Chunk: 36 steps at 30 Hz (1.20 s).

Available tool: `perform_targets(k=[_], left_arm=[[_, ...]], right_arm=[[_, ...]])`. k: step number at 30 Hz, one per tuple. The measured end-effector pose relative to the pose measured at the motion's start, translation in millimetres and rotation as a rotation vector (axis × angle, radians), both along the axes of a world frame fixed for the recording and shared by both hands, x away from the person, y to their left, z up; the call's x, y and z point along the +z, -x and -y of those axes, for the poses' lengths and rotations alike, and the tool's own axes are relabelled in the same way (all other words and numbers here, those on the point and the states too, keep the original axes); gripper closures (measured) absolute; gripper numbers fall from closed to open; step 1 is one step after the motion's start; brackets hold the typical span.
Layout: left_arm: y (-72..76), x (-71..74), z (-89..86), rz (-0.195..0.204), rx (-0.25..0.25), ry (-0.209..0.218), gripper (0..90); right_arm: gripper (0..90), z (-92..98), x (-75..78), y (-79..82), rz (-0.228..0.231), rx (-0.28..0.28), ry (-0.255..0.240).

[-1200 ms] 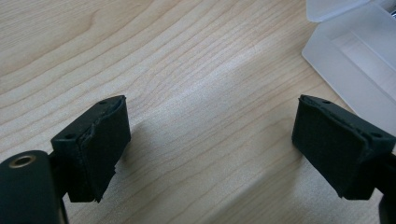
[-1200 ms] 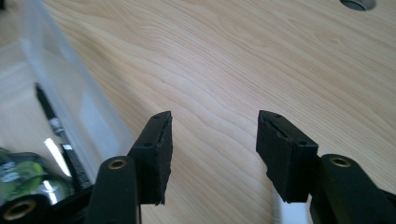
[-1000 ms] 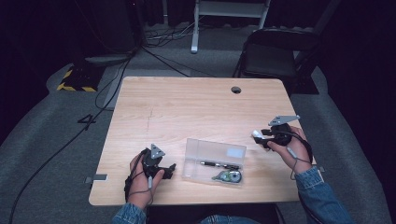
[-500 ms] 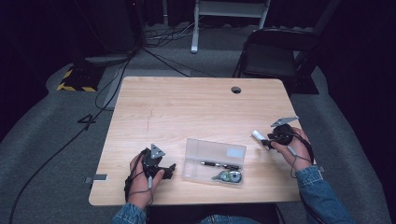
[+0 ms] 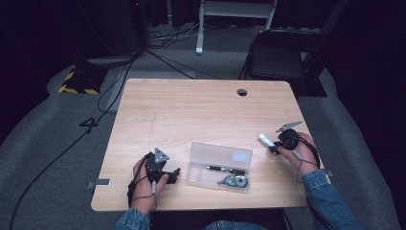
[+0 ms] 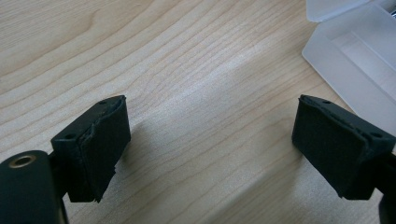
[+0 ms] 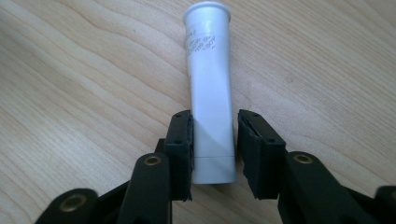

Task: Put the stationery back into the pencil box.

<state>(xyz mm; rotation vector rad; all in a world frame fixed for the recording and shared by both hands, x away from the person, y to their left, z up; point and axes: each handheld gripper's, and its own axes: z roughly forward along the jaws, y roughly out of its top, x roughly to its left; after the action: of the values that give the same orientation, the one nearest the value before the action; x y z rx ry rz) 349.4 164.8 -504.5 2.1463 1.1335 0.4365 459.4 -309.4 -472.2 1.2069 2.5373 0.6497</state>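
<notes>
A light wooden desk (image 5: 201, 115) is seen from above, with a person's two forearms coming in from the near edge, each hand holding a claw. Near the right edge of the desk, the right claw (image 5: 274, 146) is set around a white tube (image 5: 265, 140), which lies flat on the wood. In the right gripper view the white tube (image 7: 210, 107) runs away from the camera between the two black jaws; the left jaw is seen touching its side, while a thin gap is left at the right jaw, so the tube is not yet fully pinched. The jaws of the right claw (image 7: 214, 144) have just been closing, with the tube between them. At the near left of the desk, the left claw (image 5: 176, 173) is held low over the wood, pointing right toward a clear plastic case (image 5: 220, 165) that lies open in the near middle. A black pen (image 5: 225, 168) and a correction tape dispenser (image 5: 234, 181) are held in the case. In the left gripper view the jaws of the left claw (image 6: 210, 149) are spread wide over bare wood, and a corner of the clear plastic case (image 6: 359, 56) is seen at the far right.
</notes>
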Motion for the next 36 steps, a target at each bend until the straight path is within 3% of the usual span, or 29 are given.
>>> perform_targets(k=[5,24,36], left_arm=[[0.0,0.0,0.0,0.0,-0.001,0.0,11.9],[0.0,0.0,0.0,0.0,0.0,0.0,11.9],[0.5,0.2,-0.6,-0.001,0.001,-0.002,11.8]], right_arm=[[71.2,0.2,-0.4,-0.3,-0.01,0.004,-0.012],[71.6,-0.5,-0.2,-0.4,-0.013,0.001,-0.01],[71.7,-4.4,9.2,3.8,0.055,0.008,-0.031]])
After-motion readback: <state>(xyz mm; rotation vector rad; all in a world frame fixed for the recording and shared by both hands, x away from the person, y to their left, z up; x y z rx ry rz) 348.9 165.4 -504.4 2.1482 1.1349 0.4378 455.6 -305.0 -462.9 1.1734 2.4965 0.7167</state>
